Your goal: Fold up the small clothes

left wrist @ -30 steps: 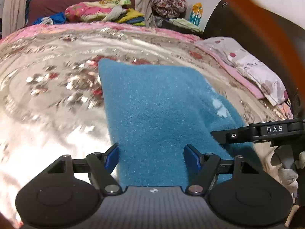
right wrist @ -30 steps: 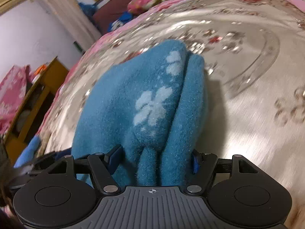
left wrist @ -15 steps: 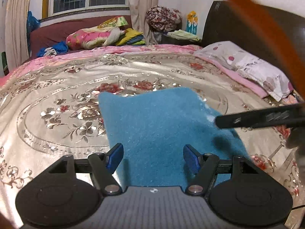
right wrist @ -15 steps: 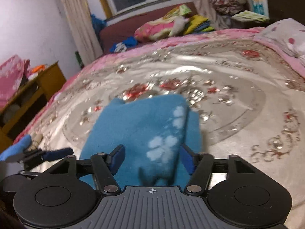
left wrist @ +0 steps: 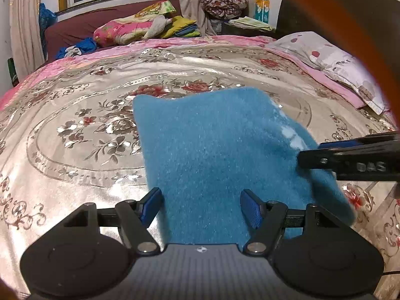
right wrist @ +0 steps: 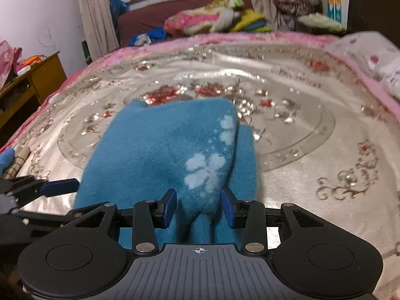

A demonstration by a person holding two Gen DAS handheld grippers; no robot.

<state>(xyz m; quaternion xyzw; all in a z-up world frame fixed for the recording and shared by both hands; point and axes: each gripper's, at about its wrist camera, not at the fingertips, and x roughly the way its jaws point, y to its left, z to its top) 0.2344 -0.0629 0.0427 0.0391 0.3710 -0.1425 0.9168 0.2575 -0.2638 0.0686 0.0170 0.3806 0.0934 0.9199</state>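
1. A blue fleece garment [left wrist: 225, 155] with pale paw prints lies partly bunched on a shiny flowered bedspread [left wrist: 75, 130], between two hand-held grippers.
2. The right gripper [right wrist: 198, 206] is closing on a raised fold at the garment's near edge; the fold sits between its blue pads [right wrist: 170, 206], which do not yet appear to press it.
3. The left gripper [left wrist: 201, 208] stands with its fingers apart, the garment's near left edge between them and the left pad clear of the cloth, so it grips nothing.
4. Risk: the right gripper may catch only the top layer of the thick fold, so the layers would separate when lifted.
5. Risk: the slick bedspread could let the whole garment slide rather than fold, since the left gripper has no hold to anchor it.
6. A pillow [left wrist: 332, 60] lies at the right, well apart.
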